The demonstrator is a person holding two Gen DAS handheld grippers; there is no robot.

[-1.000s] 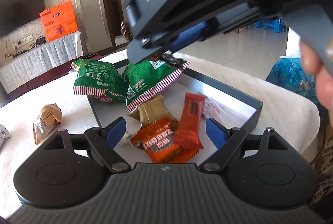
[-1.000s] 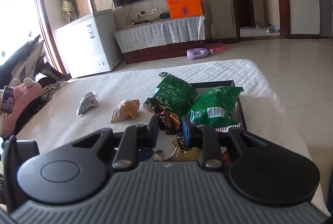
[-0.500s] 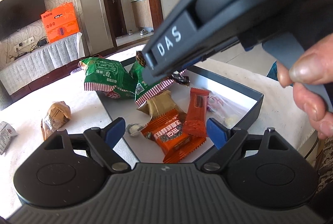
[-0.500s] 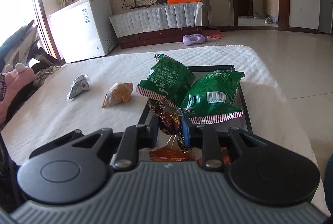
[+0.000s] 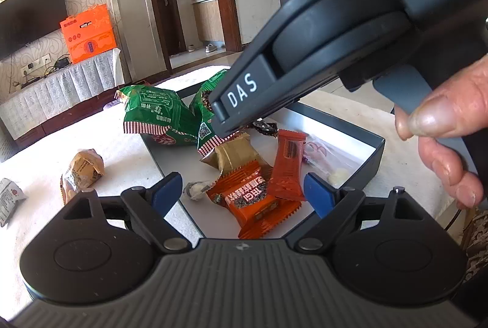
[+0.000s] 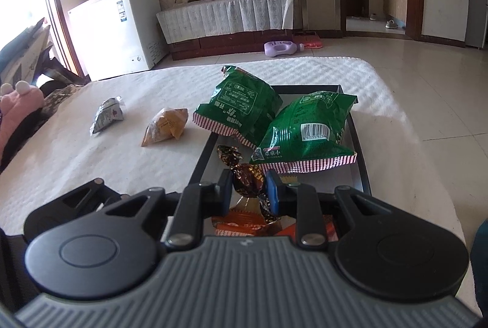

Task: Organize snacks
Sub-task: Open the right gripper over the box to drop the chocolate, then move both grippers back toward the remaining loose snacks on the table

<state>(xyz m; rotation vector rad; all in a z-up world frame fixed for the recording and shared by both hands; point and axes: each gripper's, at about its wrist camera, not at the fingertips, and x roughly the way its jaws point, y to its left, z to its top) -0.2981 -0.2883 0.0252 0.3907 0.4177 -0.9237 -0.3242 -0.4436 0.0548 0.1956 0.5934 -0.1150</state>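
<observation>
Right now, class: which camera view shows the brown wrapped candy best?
The right wrist view: the brown candy sits clamped in the right gripper, its whole twisted wrapper visible. In the left wrist view, that gripper hides nearly everything; only a dark wrapper end peeks out beneath it.

Right gripper (image 5: pixel 244 126) hides green packet (image 5: pixel 207 114); orange packet (image 6: pixel 241 224) mostly hidden.

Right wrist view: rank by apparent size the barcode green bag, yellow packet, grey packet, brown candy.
1. barcode green bag
2. yellow packet
3. brown candy and grey packet: alike; the candy, gripped in the right gripper, is nearest the camera, so unranked.
</observation>
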